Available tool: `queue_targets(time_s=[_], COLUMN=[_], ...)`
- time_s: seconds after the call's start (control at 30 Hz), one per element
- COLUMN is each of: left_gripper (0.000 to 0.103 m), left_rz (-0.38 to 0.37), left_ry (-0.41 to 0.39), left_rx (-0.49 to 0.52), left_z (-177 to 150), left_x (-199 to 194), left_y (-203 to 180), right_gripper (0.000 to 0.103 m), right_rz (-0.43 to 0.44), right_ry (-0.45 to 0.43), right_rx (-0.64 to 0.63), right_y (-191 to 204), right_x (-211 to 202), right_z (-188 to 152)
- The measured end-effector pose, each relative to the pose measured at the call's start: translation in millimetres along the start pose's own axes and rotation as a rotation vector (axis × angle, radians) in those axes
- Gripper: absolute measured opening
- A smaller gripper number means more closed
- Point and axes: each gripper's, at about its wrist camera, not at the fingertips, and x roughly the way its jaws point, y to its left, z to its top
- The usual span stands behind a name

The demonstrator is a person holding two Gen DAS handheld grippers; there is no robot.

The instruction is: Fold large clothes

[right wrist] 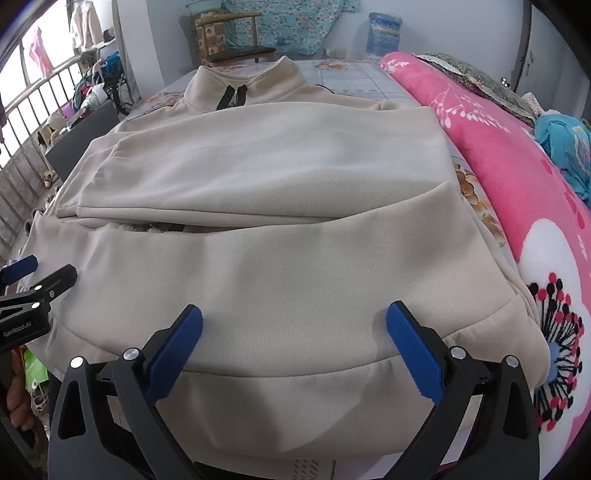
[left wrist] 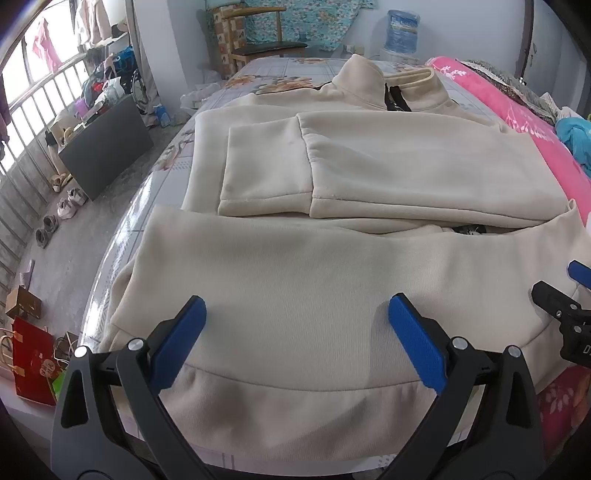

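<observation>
A large cream sweatshirt (left wrist: 369, 162) lies flat on the bed, its zip collar (left wrist: 369, 85) at the far end. Both sleeves (left wrist: 266, 170) are folded across the chest. The near part, with its ribbed hem band (left wrist: 295, 406), lies as a separate layer below the sleeves. My left gripper (left wrist: 297, 301) hovers open over this near layer, nothing between its blue pads (left wrist: 177, 343). My right gripper (right wrist: 295, 308) is open the same way over the sweatshirt (right wrist: 258, 166) on the right side. Each gripper shows at the edge of the other's view: right gripper (left wrist: 569, 295), left gripper (right wrist: 37, 277).
A rolled pink floral quilt (right wrist: 517, 184) runs along the bed's right side, with a blue cloth (right wrist: 561, 144) on it. A wooden chair (left wrist: 266, 40) and water jug (left wrist: 402, 27) stand past the far end. Left of the bed are shoes (left wrist: 68, 206), a black board (left wrist: 107, 147) and a red bag (left wrist: 33, 365).
</observation>
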Motion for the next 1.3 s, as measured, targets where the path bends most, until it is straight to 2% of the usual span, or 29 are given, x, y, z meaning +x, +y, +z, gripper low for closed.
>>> queue_targets(time_s=[0.33, 0.77, 1.1, 1.3], left_gripper=[0.096, 0.096, 0.096, 0.096], left_rz=[-0.004, -0.005, 0.078, 0.051], left_ry=[-0.022, -0.012, -0.068, -0.064], left_rx=[-0.006, 0.01, 0.12, 0.127], left_z=[-4, -2, -5, -3], left_x=[-1, -1, -8, -7], left_y=[-1, -2, -16, -12], right_gripper=[0.097, 0.097, 0.097, 0.097], right_rz=[-0.023, -0.03, -0.027, -0.017], right_ry=[0.003, -0.016, -0.036, -0.045], right_rx=[0.023, 0.038, 0.042, 0.033], right_y=[2, 2, 2, 1], right_x=[1, 1, 0, -1], right_z=[2, 1, -2, -4])
